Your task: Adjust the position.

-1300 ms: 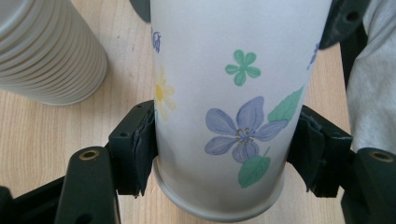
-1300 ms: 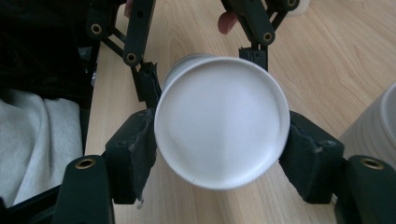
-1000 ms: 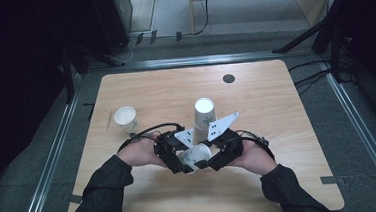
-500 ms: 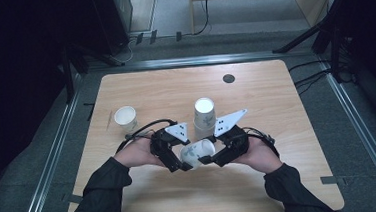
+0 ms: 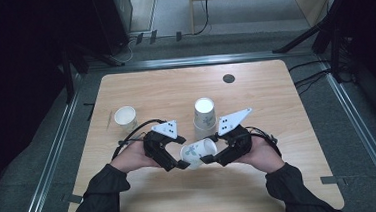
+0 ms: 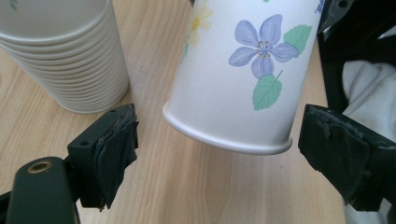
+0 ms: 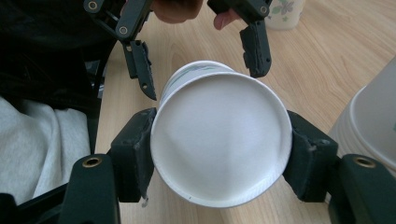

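two grippers meet over the near middle of the table [image 5: 275, 87], and between them you've got one flowered cup [image 5: 197, 152] lying on its side in the air. your right gripper [image 5: 209, 159] has it clamped: in the right gripper view the pads sit tight on both sides of the cup [image 7: 217, 144] near its white base, which faces that camera. your left gripper [image 5: 179, 164] has just been opening, and its jaws stand wide now, one to each side of the cup's rim end without touching it; in the left gripper view you can see wood between each pad and the cup [image 6: 247, 70], which hangs tilted above the table with its rim toward the camera. the right gripper view also shows the left gripper [image 7: 198, 51] farther off, its black fingers [image 7: 256, 46] spread past the far end of the cup. just beyond the held cup stands the stack [image 5: 205, 117] of cups turned upside down, near both grippers but apart from them. off to your left sits a lone cup [image 5: 125, 116], upright and well clear of the rest.
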`<state>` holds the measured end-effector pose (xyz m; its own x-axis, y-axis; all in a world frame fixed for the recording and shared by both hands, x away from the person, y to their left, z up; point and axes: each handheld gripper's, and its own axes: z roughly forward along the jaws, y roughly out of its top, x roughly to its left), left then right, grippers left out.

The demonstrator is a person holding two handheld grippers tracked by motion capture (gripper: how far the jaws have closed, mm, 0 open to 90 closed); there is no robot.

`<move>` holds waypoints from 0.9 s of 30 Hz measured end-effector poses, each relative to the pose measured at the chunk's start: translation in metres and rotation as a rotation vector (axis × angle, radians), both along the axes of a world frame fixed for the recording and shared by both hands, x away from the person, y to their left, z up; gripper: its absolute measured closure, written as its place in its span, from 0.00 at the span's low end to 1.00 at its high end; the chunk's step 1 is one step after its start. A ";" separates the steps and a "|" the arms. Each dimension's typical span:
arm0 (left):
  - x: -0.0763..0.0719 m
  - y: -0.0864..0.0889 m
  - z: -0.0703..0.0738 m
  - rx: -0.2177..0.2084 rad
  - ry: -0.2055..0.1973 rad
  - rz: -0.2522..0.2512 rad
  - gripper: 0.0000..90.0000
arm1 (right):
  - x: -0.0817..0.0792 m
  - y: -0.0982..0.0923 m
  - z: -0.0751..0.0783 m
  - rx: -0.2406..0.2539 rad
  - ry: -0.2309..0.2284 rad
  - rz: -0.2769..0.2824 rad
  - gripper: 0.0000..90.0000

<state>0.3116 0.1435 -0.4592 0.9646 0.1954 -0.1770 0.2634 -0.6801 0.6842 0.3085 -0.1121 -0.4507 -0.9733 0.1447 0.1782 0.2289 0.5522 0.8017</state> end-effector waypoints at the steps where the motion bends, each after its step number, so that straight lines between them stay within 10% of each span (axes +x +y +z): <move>1: 0.000 0.000 0.000 -0.003 0.001 0.002 0.13 | 0.000 0.000 0.000 0.006 0.005 0.003 0.39; 27: -0.005 -0.011 -0.010 -0.072 -0.008 -0.063 0.24 | 0.000 0.003 0.005 0.054 0.022 0.031 0.39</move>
<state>0.3069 0.1328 -0.4696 0.9761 0.1209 -0.1805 0.2155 -0.6438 0.7342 0.3083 -0.1087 -0.4461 -0.9730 0.1038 0.2060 0.2298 0.5154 0.8256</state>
